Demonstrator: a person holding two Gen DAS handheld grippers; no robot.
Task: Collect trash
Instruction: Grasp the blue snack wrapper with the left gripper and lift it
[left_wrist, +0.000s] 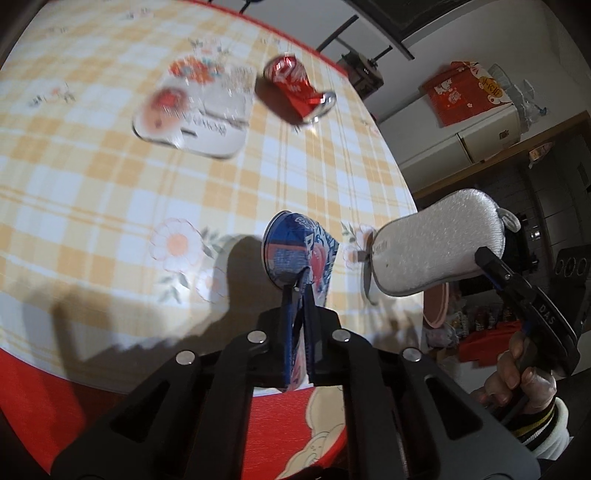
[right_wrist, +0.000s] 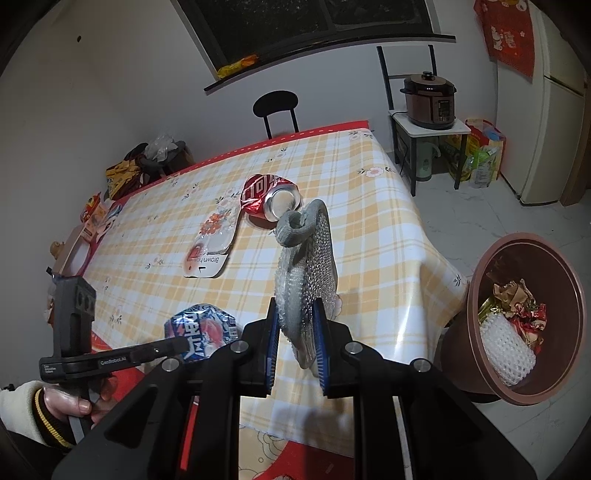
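Trash on the checked tablecloth (right_wrist: 369, 236) includes a crushed red can (right_wrist: 267, 197) and a flat white wrapper (right_wrist: 212, 251). Left gripper (left_wrist: 297, 288) pinches a crushed blue can (left_wrist: 295, 251) near the table's front edge. Right gripper (right_wrist: 295, 332) clamps a grey scrubbing sponge (right_wrist: 306, 266). Beside the table stands a brown bin (right_wrist: 461, 350) holding wrappers.

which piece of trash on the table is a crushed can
The red can, dented and lying on its side with its silver top showing. The flat white wrapper beside it is plastic film, and the blue wrapper is pinched in the left gripper.
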